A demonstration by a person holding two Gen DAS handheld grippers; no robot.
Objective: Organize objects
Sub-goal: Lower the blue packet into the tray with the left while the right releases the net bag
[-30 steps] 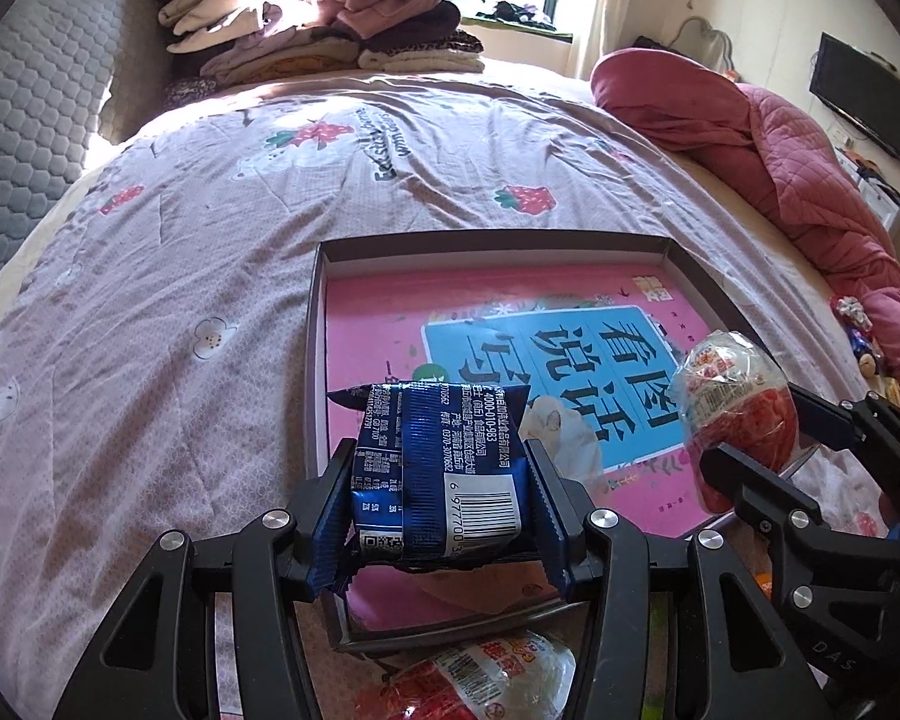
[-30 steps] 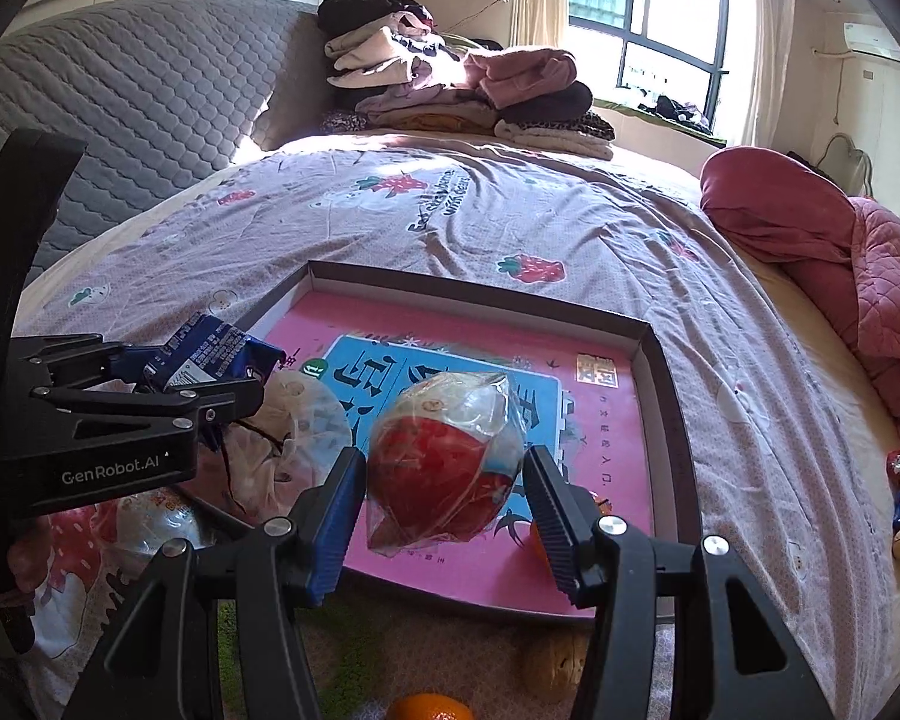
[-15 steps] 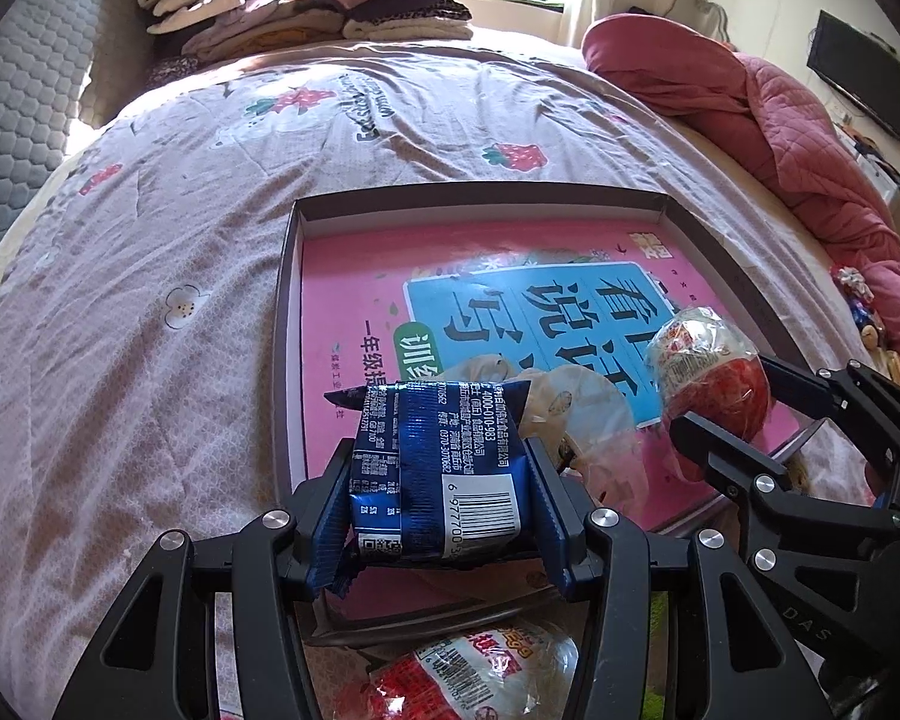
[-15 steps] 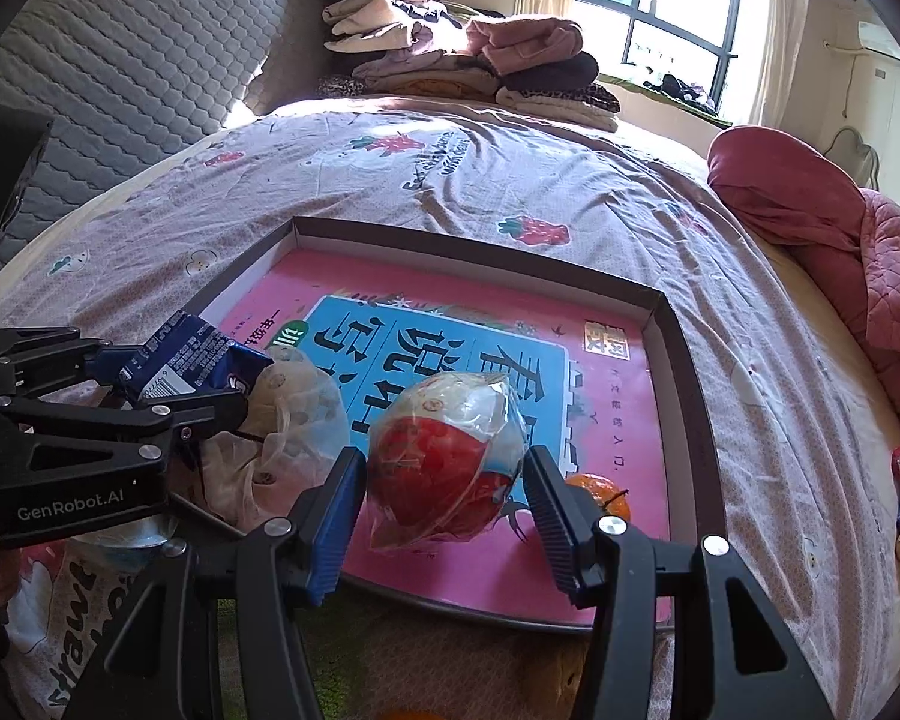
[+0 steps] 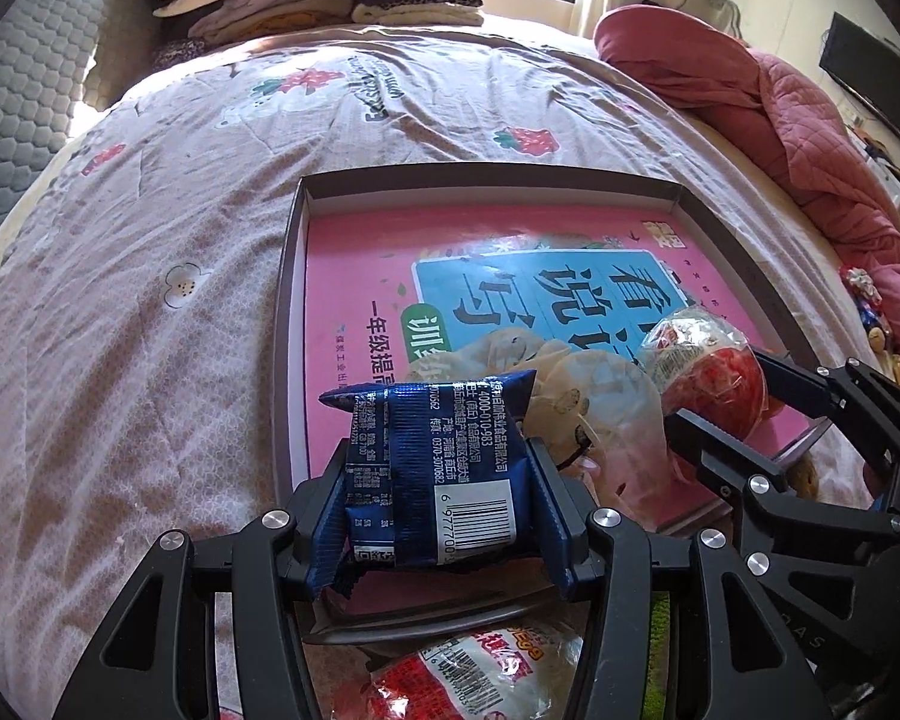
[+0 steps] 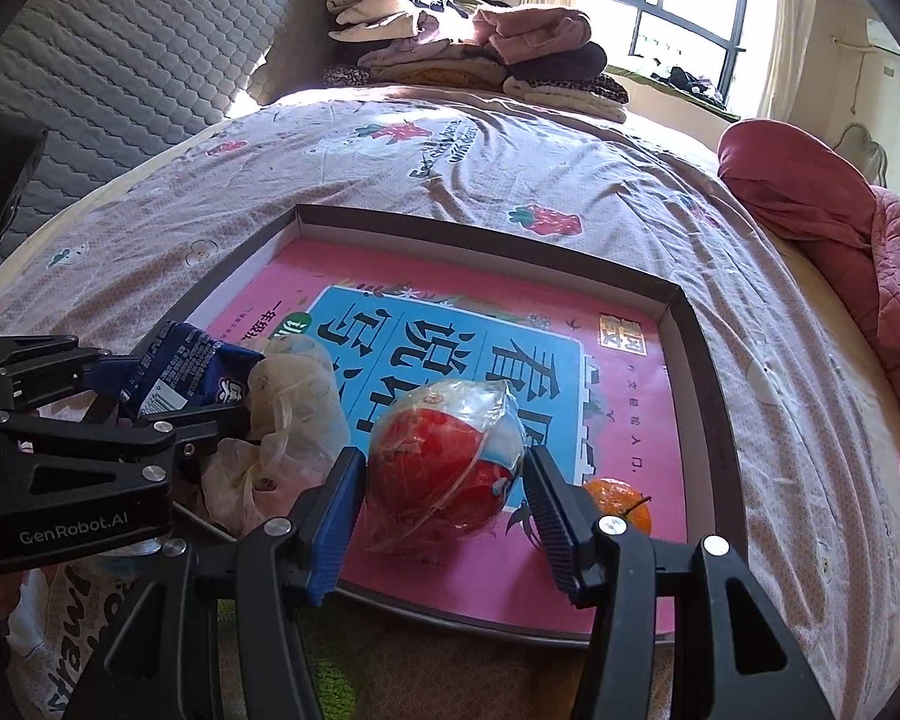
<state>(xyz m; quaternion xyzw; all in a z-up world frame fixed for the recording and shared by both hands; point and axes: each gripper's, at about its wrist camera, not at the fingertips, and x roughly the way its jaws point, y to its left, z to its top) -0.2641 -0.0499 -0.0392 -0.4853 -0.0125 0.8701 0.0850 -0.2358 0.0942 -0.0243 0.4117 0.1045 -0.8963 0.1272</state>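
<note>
Left wrist view: the left tongs [image 5: 441, 516] clamp a blue packet [image 5: 435, 474] over the tray's [image 5: 288, 324] 7 o'clock corner. Lower it flat onto bare pink beside the crumpled bag [image 5: 594, 414] (which crowds the spot) before letting go.

Right wrist view: the right tongs [image 6: 444, 498] grip a red ball [image 6: 444, 456] in clear, crinkly film, above the tray's near edge; set it at 9 o'clock of the orange [image 6: 621, 501], apart.

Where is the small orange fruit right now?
In the right wrist view, the orange lies in the tray, near its front right corner, behind the right gripper.
</note>
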